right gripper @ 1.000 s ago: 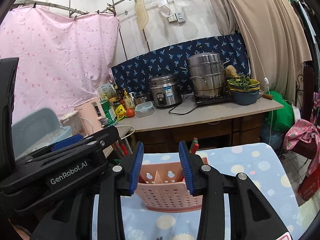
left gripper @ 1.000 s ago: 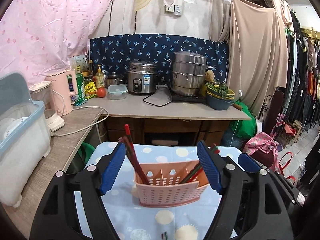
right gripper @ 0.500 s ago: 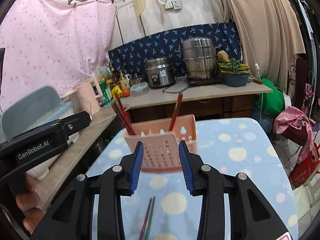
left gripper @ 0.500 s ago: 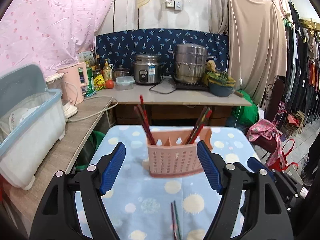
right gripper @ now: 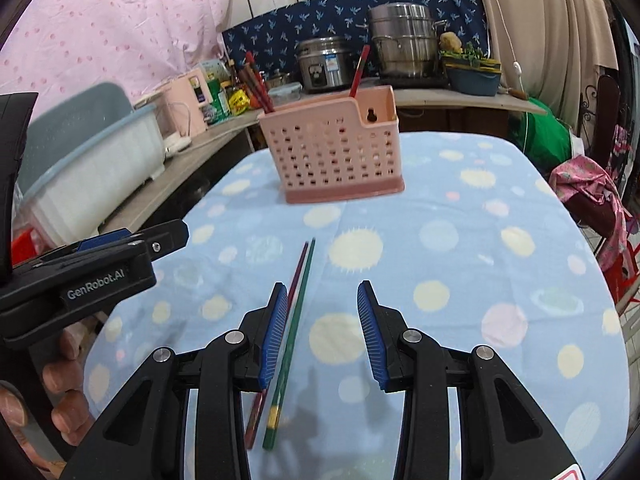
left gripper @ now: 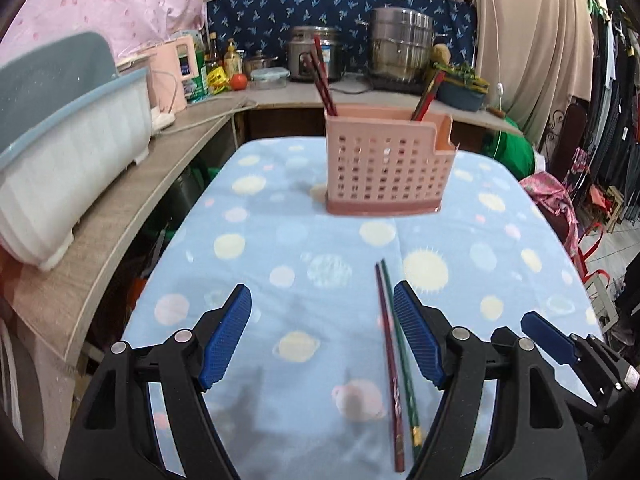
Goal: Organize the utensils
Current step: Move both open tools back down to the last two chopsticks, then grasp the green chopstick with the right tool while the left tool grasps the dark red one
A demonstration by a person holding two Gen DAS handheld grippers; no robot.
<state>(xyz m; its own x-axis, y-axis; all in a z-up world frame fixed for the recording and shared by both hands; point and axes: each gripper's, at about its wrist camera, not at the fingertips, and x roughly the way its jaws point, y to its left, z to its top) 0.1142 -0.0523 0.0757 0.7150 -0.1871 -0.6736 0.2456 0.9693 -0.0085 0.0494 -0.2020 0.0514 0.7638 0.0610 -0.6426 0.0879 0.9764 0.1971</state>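
We are holding the left gripper [left gripper: 322, 334] above the blue spotted tablecloth [left gripper: 280, 240] with its jaws standing wide apart and nothing between the pads, while the right gripper [right gripper: 322, 334] is hovering over the same cloth with a narrower gap, likewise gripping nothing. Two loose chopsticks are lying flat on the cloth side by side, almost touching: a dark red chopstick [left gripper: 390, 368] and a green chopstick [left gripper: 400, 344]. In the left wrist view they are lying just inside the right-hand pad; in the right wrist view the green one [right gripper: 290, 340] is passing just inside the left-hand pad and the red one [right gripper: 296, 272] is partly hidden behind it. Their long axes are running away from us, thin tips pointing toward the holder and thick decorated ends lying nearest the cameras. Farther out, a pink perforated utensil holder [left gripper: 386, 168] is standing upright on the cloth, well apart from the loose pair; several dark red chopsticks [left gripper: 322, 76] are leaning out of its left end, and more [left gripper: 428, 94] are leaning out nearer its right end. On the wooden counter [left gripper: 120, 216] at left, a lidded plastic bin [left gripper: 68, 148] is sitting; we cannot tell its contents.
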